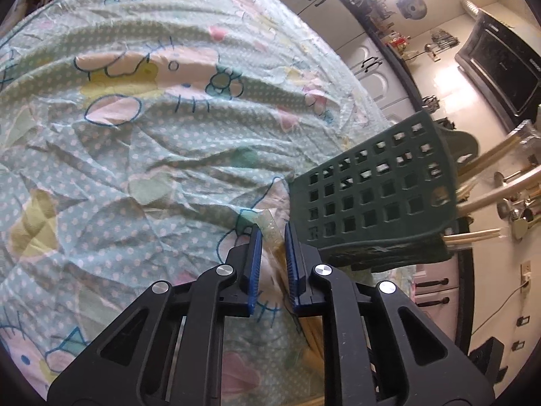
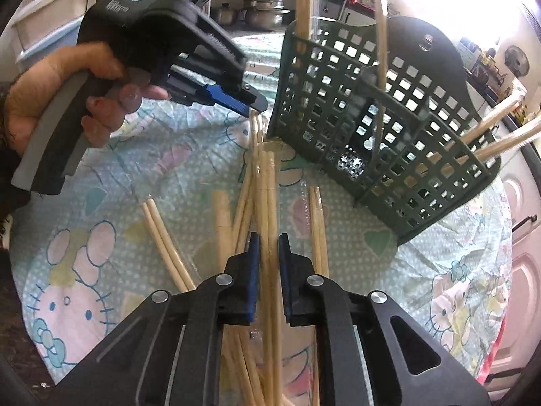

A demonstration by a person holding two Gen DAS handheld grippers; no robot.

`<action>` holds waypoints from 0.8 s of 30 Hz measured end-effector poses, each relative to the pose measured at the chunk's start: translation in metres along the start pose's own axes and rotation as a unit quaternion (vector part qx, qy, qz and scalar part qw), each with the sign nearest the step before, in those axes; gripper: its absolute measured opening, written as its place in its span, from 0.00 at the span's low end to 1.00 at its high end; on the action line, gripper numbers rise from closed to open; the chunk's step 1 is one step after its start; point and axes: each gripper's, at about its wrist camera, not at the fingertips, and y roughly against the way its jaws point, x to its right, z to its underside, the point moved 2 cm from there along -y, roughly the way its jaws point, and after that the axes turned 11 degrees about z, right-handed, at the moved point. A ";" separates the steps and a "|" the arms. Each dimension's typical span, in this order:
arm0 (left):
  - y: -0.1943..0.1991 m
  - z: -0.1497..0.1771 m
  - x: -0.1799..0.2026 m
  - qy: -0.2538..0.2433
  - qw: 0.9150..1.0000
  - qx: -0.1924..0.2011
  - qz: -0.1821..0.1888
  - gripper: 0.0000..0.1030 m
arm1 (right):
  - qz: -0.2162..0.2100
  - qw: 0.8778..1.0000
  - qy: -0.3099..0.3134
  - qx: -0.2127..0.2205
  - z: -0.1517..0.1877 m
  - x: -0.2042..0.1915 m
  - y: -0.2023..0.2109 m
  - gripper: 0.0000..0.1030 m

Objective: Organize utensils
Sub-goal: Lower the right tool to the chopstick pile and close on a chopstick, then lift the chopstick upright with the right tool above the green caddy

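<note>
Across the whole table lies a pale green tablecloth (image 2: 142, 155) with white dots and cartoon cat prints, wrinkled under a clear plastic cover. On it, toward the far right edge, stands a dark green plastic utensil basket (image 2: 382, 135) with square holes – it is tilted, and several pale wooden chopsticks (image 2: 500, 135) stick out of its top. Near the middle of the table, just beside the basket's foot, a loose heap of chopsticks (image 2: 243, 209) lies crossed; they are light, bare wood, some inside clear plastic sleeves. The right gripper (image 2: 268, 240) is clenched on one wrapped pair of chopsticks (image 2: 267, 182) from this heap. The left gripper (image 1: 272, 233) – held by a hand (image 2: 67, 98) – is clenched on the far end of a clear plastic sleeve (image 1: 270, 228), close to the basket.
</note>
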 end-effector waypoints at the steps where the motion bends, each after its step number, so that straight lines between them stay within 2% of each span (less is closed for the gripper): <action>1: 0.002 0.000 0.002 -0.004 1.000 0.003 0.002 0.08 | -0.003 1.000 -0.007 0.004 0.003 0.000 0.005 0.11; 12: 0.040 0.014 0.043 -0.058 0.997 0.039 0.045 0.04 | -0.007 0.996 -0.075 0.040 0.010 0.030 0.040 0.11; 24: 0.071 0.037 0.097 -0.126 0.986 0.058 0.087 0.03 | 0.003 0.987 -0.132 0.089 0.011 0.054 0.073 0.11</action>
